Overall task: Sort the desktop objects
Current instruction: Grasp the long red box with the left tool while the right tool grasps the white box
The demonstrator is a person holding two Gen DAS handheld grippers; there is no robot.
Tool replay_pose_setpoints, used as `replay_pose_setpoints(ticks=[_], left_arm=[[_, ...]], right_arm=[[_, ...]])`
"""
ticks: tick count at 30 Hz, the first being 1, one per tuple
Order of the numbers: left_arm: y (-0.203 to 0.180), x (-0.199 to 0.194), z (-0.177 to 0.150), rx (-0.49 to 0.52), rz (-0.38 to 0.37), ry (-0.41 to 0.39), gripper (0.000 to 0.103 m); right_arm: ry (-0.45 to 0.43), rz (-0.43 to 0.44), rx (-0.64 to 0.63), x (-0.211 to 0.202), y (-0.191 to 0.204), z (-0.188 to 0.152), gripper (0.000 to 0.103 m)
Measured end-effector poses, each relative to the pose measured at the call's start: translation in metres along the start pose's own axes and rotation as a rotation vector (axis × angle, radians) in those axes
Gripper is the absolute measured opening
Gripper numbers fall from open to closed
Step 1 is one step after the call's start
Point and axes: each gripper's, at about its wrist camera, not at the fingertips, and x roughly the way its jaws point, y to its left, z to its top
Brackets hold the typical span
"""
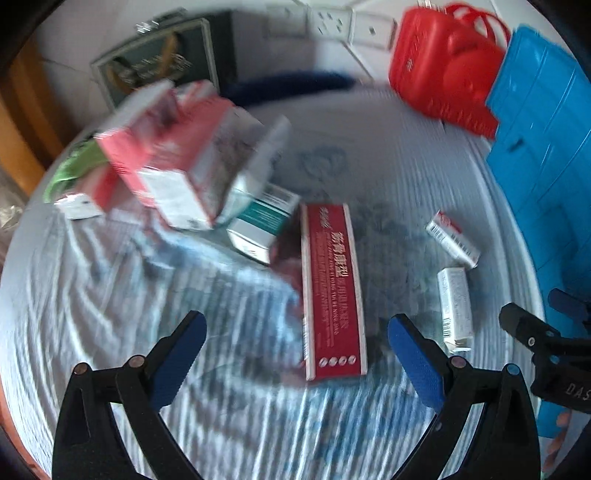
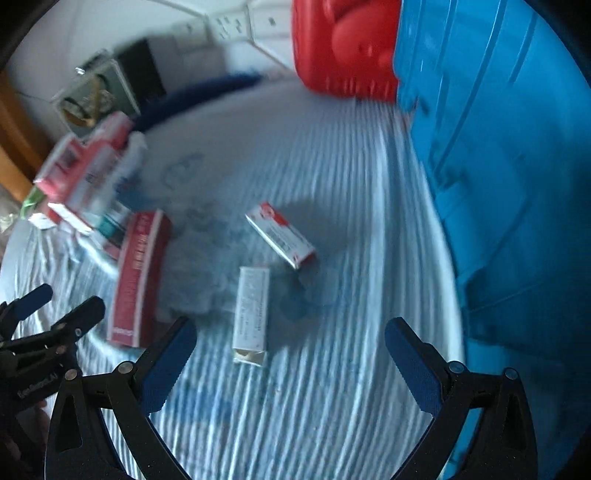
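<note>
Cardboard boxes lie scattered on a round table under a striped cloth (image 1: 110, 295). A long red box (image 1: 332, 291) (image 2: 138, 280) lies just ahead of my open left gripper (image 1: 297, 328). A white box (image 2: 251, 314) (image 1: 456, 306) and a small red-and-white box (image 2: 282, 234) (image 1: 452, 238) lie in front of my open right gripper (image 2: 290, 334). A pile of pink-and-white boxes (image 1: 177, 155) (image 2: 85, 173) with a teal-and-white box (image 1: 264, 225) sits at the far left. Neither gripper holds anything. Both views are blurred.
A blue plastic bin (image 1: 546, 166) (image 2: 498, 147) stands along the table's right side, with a red basket (image 1: 443, 66) (image 2: 343, 44) behind it. A dark framed box (image 1: 162, 59) and a power strip (image 1: 332, 22) sit at the back by the wall.
</note>
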Motion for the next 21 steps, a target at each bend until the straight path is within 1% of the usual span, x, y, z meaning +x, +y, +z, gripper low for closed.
replay_pose_setpoints(ticks=[3,5,6,8,11,13,15,17,18,19,20,21], left_arm=[[-0.011,0.022,0.003,0.028,-0.020,0.028,0.100],[-0.018,0.034,0.004,0.043,-0.027,0.047,0.098],[-0.019,0.039,0.004,0.045,-0.029,0.055,0.097],[-0.021,0.048,0.005,0.040,-0.037,0.070,0.096],[-0.022,0.057,0.007,0.034,-0.044,0.082,0.089],[-0.021,0.060,0.007,0.031,-0.053,0.092,0.081],[-0.021,0.061,0.007,0.040,-0.042,0.087,0.078],[-0.022,0.061,0.008,0.052,-0.028,0.084,0.074],[-0.022,0.061,0.008,0.054,-0.021,0.081,0.070],[-0.022,0.061,0.008,0.055,-0.014,0.081,0.067],[-0.022,0.060,0.008,0.052,-0.007,0.082,0.066],[-0.021,0.060,0.008,0.046,-0.006,0.083,0.062]], right_arm=[[0.037,0.006,0.020,0.018,-0.004,0.000,0.103],[0.054,0.015,0.044,0.026,-0.006,0.000,0.103],[0.068,0.033,0.059,0.032,-0.008,0.001,0.103],[0.085,0.035,0.062,0.040,-0.008,0.001,0.102],[0.109,0.030,0.056,0.050,-0.005,0.002,0.089],[0.121,0.027,0.048,0.054,-0.002,0.003,0.077],[0.127,0.028,0.040,0.056,0.002,0.003,0.072],[0.130,0.030,0.032,0.057,0.004,0.004,0.064],[0.133,0.029,0.026,0.058,0.006,0.004,0.057],[0.135,0.029,0.023,0.059,0.007,0.003,0.054],[0.133,0.022,0.018,0.059,0.008,0.003,0.053],[0.133,0.018,0.009,0.059,0.009,0.003,0.051]])
